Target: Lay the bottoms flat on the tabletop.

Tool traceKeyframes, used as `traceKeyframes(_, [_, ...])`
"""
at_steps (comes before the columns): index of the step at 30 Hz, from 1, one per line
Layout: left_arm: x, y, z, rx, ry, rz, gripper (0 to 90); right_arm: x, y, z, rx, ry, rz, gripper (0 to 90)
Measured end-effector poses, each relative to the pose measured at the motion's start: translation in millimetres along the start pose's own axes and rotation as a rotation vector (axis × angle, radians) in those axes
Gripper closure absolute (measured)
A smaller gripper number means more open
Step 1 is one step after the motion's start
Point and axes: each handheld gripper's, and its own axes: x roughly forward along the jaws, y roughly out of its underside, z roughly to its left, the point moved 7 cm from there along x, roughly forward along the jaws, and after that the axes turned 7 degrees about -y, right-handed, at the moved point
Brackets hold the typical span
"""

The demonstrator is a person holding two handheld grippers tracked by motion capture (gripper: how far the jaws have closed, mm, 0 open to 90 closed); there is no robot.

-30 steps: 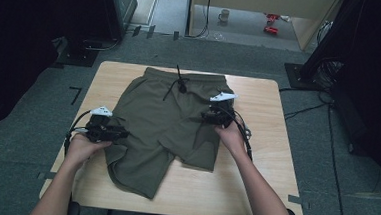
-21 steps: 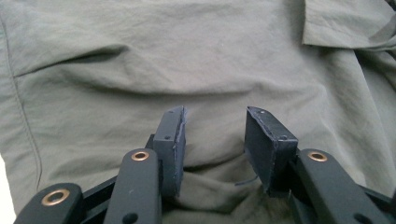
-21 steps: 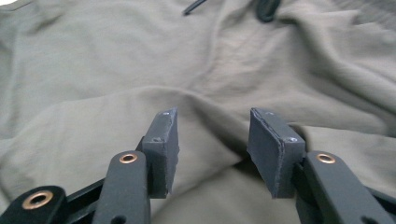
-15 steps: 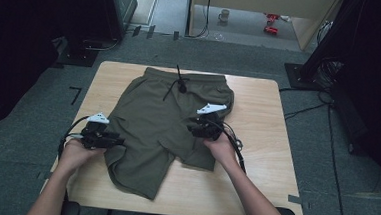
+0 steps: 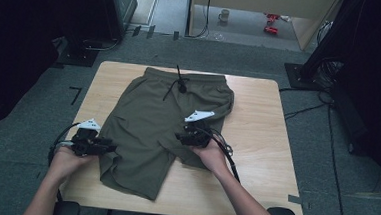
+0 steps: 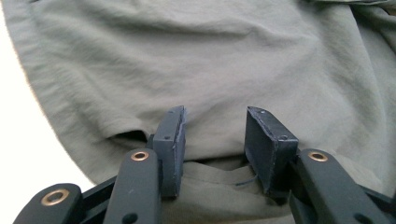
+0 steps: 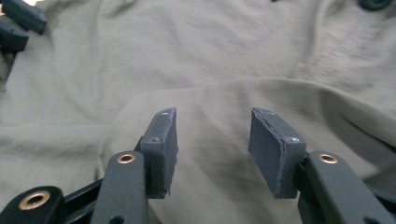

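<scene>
**Both grippers drawn back toward the near hems of the shorts**

Olive-green woven shorts (image 5: pixel 167 131) spread flat on the pale wooden table (image 5: pixel 262 137), waistband and dark drawstring (image 5: pixel 176 82) at the far edge, legs toward the person. Left gripper (image 5: pixel 110 148) now lower and nearer the table's left edge than a second ago, parked at the outer hem of the left leg; jaws spread, cloth lying between and beneath the pads (image 6: pixel 170 144) but not pinched. Right gripper (image 5: pixel 180 136) pulled in from the waistband side to the crotch area, above the shorter right leg; jaws likewise apart over a soft raised fold. Nothing gripped yet. Probably lining up for a hem grab, ahead of a fold or a smoothing pull.
</scene>
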Motion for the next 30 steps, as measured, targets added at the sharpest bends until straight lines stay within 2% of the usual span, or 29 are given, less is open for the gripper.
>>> traceKeyframes(6, [-5.2, -0.1, 6.5, -0.029, -0.010, -0.034, 57.9, 14.2, -1.0, 11.4, -0.017, -0.011, 0.010, 49.9])
traceKeyframes(16, [-4.6, 1.2, 8.5, -0.031, -0.005, -0.037, 57.9, 38.1, -1.6, 28.5, -0.051, -0.030, 0.044, 46.8])
traceKeyframes(26, [-3.5, 2.0, 9.3, -0.035, -0.008, -0.036, 57.6, 55.7, 4.1, 33.7, -0.063, -0.023, 0.076, 46.0])
traceKeyframes(30, [-2.1, 2.6, 8.8, -0.035, -0.005, -0.030, 57.3, 55.6, 5.8, 33.5, -0.077, -0.004, 0.060, 51.5])
